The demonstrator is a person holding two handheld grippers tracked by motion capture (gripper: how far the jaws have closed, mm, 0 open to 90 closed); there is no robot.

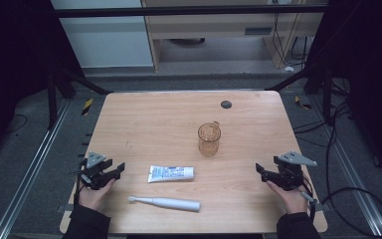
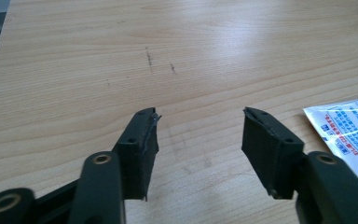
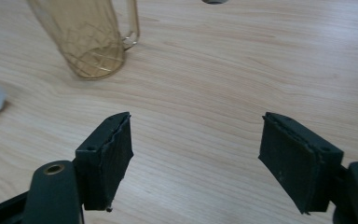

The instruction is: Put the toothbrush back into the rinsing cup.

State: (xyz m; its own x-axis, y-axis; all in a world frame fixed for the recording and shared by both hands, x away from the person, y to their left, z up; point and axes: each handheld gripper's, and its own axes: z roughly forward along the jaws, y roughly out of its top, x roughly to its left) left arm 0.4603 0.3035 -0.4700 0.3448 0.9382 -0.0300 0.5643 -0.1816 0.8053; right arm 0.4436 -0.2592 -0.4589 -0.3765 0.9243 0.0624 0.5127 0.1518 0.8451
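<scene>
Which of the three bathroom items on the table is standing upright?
The amber cup with the handle stands upright; the toothpaste tube and the white electric toothbrush both lie flat.

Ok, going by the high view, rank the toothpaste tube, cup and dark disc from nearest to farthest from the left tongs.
1. Toothpaste tube, lying just right of the left tongs.
2. Cup, upright past the tube, mid-table.
3. Dark disc, near the far edge.

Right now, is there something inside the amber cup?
The amber cup stands upright and looks empty through its clear wall. Its floor is too small here to tell for certain.
</scene>
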